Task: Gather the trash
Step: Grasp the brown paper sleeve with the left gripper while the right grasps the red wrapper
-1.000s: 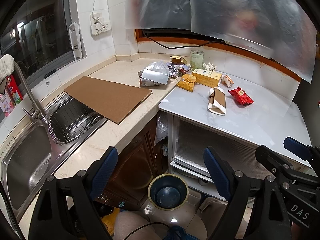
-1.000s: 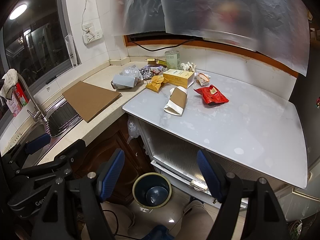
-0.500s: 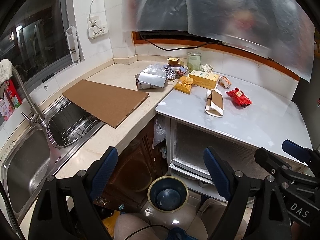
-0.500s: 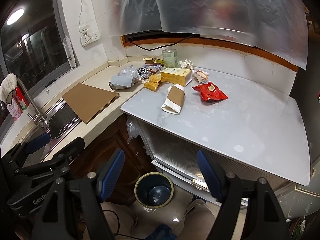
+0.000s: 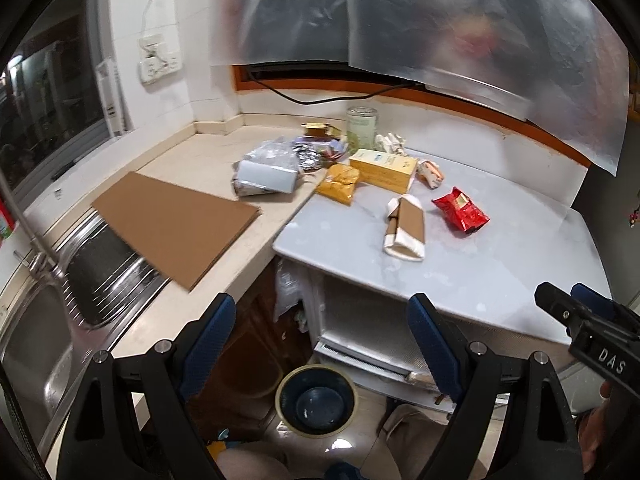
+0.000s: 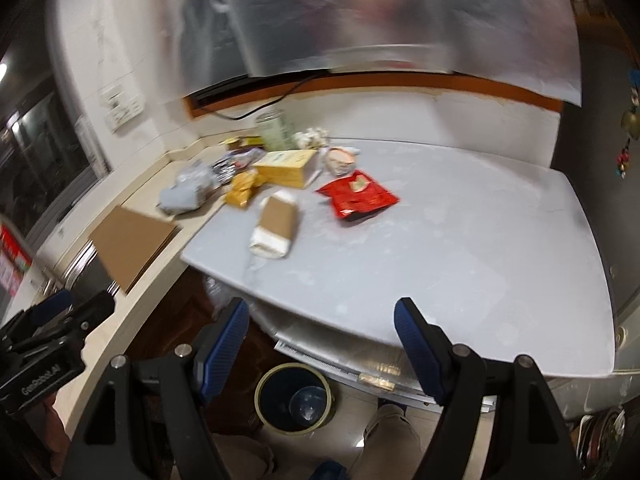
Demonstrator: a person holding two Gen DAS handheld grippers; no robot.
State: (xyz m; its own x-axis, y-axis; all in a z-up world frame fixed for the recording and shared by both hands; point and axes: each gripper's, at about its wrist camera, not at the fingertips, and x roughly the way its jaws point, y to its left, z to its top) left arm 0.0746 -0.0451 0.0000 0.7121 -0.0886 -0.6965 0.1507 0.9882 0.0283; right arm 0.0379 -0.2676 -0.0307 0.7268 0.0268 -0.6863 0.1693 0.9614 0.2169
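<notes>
Trash lies at the far side of a white table (image 5: 500, 264) (image 6: 480, 264): a red snack wrapper (image 5: 460, 210) (image 6: 358, 196), a brown-and-white paper bag (image 5: 406, 228) (image 6: 276, 226), a yellow box (image 5: 384, 170) (image 6: 286, 168), an orange packet (image 5: 340, 182) (image 6: 242, 190) and a grey pouch (image 5: 266, 176) (image 6: 184, 196). A dark round bin (image 5: 316, 400) (image 6: 294, 398) stands on the floor below. My left gripper (image 5: 320, 340) is open and empty, hanging over the bin. My right gripper (image 6: 322, 340) is open and empty too, near the table's front edge.
A flat cardboard sheet (image 5: 176, 224) lies on the beige counter, partly over the steel sink (image 5: 40, 340). A glass jar (image 5: 362, 130) and crumpled wrappers sit by the back wall. Plastic sheeting (image 5: 440, 20) hangs above. A person's legs show beside the bin.
Both grippers have moved closer to the table, so the trash looks larger. The right view has rolled and is blurred. Both stay open and empty.
</notes>
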